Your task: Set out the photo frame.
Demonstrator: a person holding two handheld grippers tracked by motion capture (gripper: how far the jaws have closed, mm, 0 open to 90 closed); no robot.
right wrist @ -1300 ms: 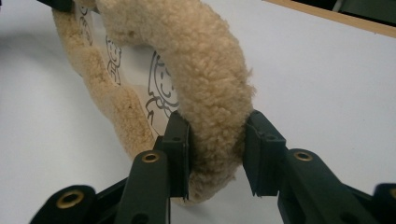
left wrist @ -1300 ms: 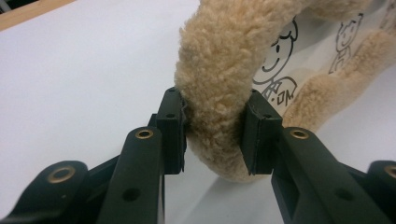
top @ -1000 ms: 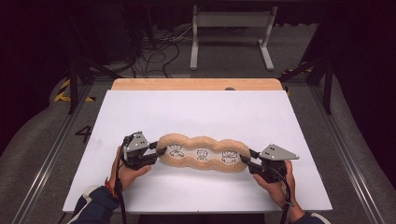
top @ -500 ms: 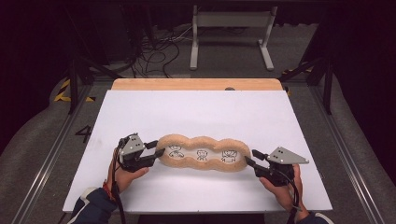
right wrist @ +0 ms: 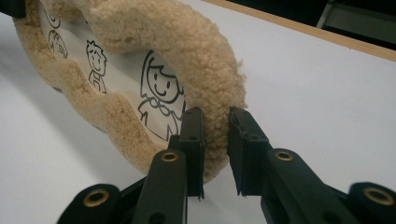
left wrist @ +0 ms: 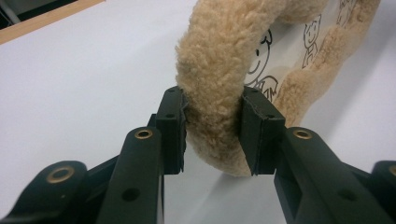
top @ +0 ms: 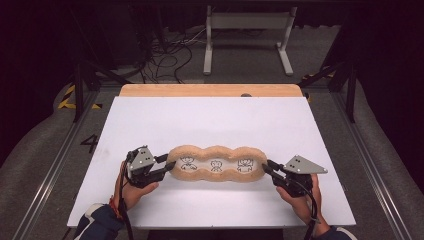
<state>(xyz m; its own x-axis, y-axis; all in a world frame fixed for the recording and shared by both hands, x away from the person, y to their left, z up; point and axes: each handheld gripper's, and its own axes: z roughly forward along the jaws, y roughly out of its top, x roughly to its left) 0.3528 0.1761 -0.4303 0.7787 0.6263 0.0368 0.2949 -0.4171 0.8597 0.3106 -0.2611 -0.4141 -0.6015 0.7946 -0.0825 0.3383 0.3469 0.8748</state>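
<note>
A long tan plush mat with a fleecy rim and three cartoon children drawn on its white centre lies across the near part of the white table. My left gripper is shut on the mat's left end. In the left gripper view the jaws of that gripper squeeze the fleecy rim. My right gripper is shut on the right end. In the right gripper view its jaws pinch the rim beside a drawn girl. Shadow shows under both held ends.
A wooden strip borders the table's far edge. Metal rails run along both sides on the grey floor. Behind the table stand a white metal frame and loose cables. White tabletop stretches beyond the mat.
The right hand has shifted slightly to the right and the left slightly to the left, drawing the mat out a little longer. Both grips have held.
</note>
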